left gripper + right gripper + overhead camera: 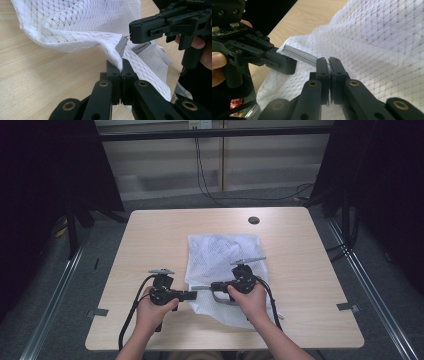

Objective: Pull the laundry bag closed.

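Note:
A white mesh bag (223,251) lies on the light wooden table (150,240), its near corner lifted between the two grippers. A grey zipper strip (299,55) runs along that raised edge. My left gripper (121,65) is shut on the mesh fabric beside the zipper's end; in the high view the left gripper (194,295) points right. My right gripper (328,62) is shut on the zipper's pull end and faces it from the right (213,285). In the left gripper view the right gripper (130,32) pinches a small metal pull at its tips. A hand holds each gripper.
A round black hole (254,220) sits near the table's far edge. Bare wood (310,270) lies to the right of the bag. Cables (205,180) hang past the table's far side, with dark curtains (45,175) to left and right.

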### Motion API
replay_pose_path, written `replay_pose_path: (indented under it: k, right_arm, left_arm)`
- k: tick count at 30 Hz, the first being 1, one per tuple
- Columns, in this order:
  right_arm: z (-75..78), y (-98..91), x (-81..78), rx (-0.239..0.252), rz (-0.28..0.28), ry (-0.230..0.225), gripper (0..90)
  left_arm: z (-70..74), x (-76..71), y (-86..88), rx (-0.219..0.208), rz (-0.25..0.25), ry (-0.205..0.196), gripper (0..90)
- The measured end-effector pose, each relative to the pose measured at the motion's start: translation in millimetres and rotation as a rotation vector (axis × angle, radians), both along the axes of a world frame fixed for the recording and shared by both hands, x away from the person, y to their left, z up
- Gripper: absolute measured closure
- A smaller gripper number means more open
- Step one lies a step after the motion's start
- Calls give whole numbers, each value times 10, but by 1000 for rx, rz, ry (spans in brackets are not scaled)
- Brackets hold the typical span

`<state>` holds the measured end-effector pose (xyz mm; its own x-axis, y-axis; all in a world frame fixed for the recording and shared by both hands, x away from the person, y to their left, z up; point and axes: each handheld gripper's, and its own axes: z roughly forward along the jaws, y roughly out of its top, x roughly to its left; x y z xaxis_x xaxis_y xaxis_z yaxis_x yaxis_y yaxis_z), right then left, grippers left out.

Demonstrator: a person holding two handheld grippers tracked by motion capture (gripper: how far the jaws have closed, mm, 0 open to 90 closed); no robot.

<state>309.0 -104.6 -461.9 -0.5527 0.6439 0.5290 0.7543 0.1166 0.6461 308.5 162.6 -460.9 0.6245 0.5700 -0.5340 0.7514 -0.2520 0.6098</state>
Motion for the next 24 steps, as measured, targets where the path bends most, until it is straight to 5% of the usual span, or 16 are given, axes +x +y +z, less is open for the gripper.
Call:
replay_pose_path:
  k: [24]
  right_arm:
    - [1,9,-14,-7,10,-5,876]
  left_arm:
    - [2,-2,13,-5,-13,24,886]
